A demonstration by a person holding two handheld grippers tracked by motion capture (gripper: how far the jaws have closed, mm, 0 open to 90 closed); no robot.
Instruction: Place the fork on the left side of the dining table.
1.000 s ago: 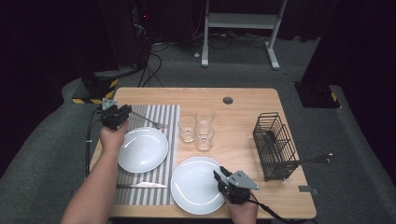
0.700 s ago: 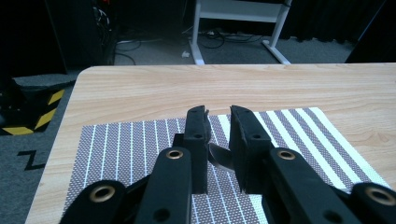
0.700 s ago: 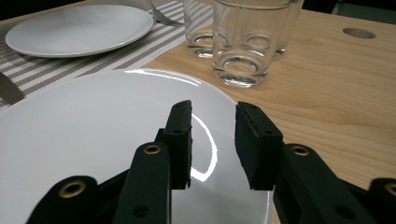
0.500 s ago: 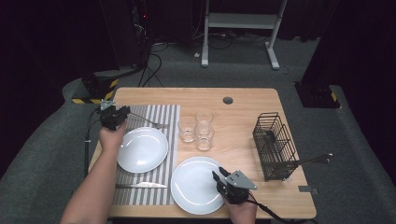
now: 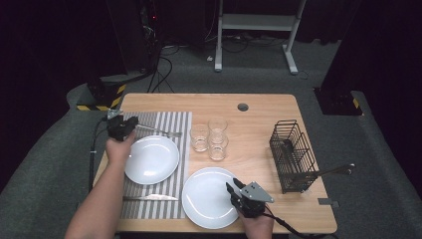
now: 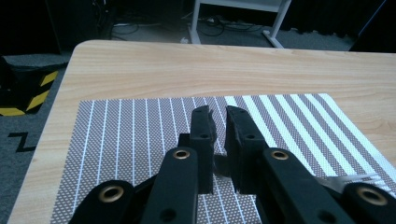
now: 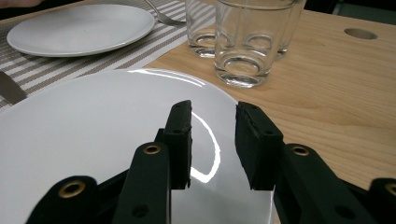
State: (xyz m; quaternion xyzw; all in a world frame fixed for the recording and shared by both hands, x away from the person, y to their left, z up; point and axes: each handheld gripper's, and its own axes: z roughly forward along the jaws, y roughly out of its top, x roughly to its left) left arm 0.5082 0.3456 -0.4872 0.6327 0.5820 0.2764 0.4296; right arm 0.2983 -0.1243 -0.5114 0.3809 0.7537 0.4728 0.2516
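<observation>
I have the left gripper at the far left corner of the striped placemat, its jaws having just been closing; they now pinch the handle of the fork, whose tines lie flat on the mat to the right of the jaws in the left gripper view. Just near of this gripper sits a white plate on the mat, and a knife lies at the mat's near edge. My right gripper hangs over the near plate, jaws parted with nothing between them. Three glasses stand just beyond it, the wire basket well off to its right. I can read no writing or brand anywhere
</observation>
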